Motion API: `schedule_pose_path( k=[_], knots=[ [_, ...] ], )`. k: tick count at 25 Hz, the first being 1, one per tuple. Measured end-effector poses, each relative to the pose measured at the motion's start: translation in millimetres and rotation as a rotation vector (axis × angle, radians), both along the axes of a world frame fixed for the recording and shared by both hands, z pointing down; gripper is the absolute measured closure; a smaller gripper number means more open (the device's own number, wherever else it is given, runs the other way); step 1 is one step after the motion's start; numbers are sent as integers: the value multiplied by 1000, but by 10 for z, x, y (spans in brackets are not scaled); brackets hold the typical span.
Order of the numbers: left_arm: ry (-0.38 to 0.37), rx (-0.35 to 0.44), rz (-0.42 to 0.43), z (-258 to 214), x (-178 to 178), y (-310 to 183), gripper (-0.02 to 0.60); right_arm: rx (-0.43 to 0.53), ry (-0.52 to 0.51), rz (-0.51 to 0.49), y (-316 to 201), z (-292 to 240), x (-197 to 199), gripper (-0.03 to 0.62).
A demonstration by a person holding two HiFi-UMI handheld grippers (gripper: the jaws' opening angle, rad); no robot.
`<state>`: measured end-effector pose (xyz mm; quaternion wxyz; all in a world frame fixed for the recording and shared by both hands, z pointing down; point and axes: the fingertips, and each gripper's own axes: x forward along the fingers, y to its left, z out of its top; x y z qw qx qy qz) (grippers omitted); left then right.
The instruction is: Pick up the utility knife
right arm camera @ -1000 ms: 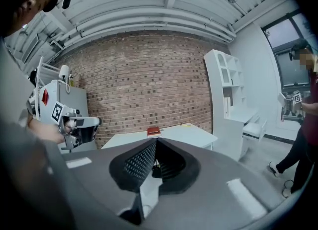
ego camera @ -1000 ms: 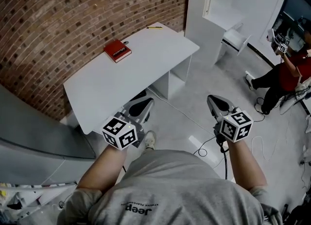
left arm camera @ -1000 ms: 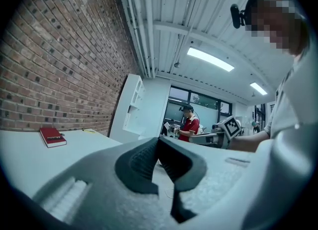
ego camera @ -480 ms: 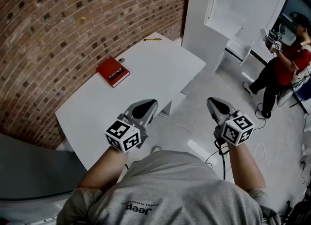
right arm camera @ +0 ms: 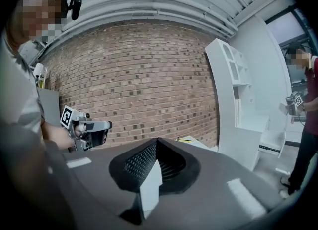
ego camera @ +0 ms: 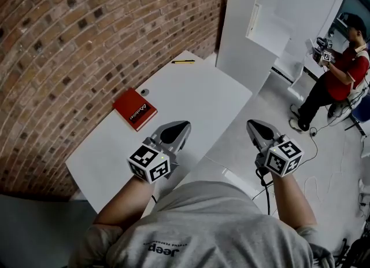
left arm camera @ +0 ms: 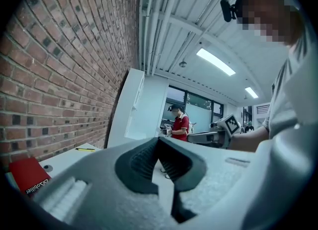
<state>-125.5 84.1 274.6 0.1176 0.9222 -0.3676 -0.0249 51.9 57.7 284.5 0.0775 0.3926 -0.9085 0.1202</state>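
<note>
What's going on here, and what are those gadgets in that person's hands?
A person holds a two-jaw gripper in each hand. The left gripper and the right gripper are both shut and empty, held out by the near end of a white table. The yellow utility knife lies untouched at the table's far end, beyond a red book. Nothing has been picked up yet.
</note>
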Motion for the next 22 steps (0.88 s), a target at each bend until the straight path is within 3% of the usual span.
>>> schedule_pose_path(
  k=[10,22],
  knots=[
    [-25,-9,-84,132,18,-894,583,-7,-6,-26,-1057,177,257,585],
    [-32,-42,-264,328,834,-2518,583,0,39,-176,-2939,358,965,585]
  ],
)
